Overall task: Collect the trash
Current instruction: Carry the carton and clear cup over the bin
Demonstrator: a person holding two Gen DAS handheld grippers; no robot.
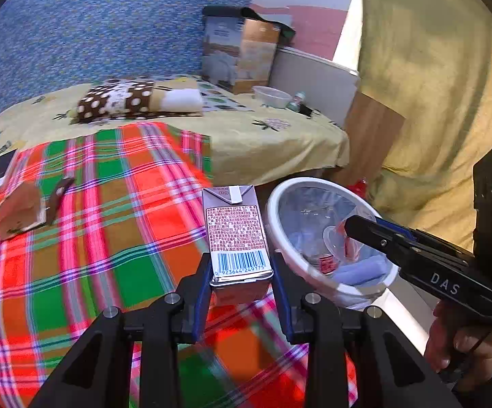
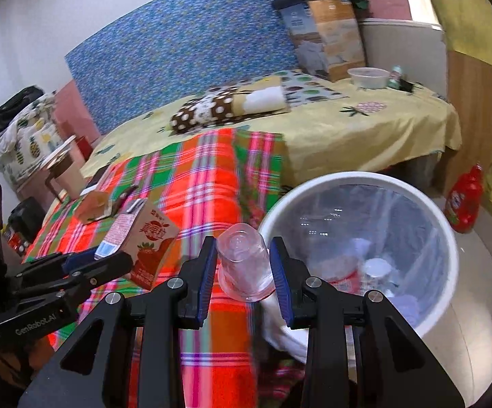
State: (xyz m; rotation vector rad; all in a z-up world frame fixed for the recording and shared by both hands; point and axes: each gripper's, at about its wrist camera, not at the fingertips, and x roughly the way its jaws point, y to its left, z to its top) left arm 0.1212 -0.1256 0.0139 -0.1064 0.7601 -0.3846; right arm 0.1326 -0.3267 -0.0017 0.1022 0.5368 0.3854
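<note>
Left gripper clamps drink carton, bin just right of fingers. Right gripper pinches clear plastic cup, bin rim right-ahead. Best bet: carry each fully over liner before releasing; squeeze cup lightly, looks crushable.

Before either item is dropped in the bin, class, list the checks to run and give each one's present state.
1. Left tongs grip the drink carton: ok.
2. Right tongs grip the clear plastic cup: ok.
3. White bin open and lined: ok.
4. Room left in bin: ok.
5. Cup over the bin mouth: not ok, it is over the plaid blanket.
6. Carton empty: cannot tell.
</note>
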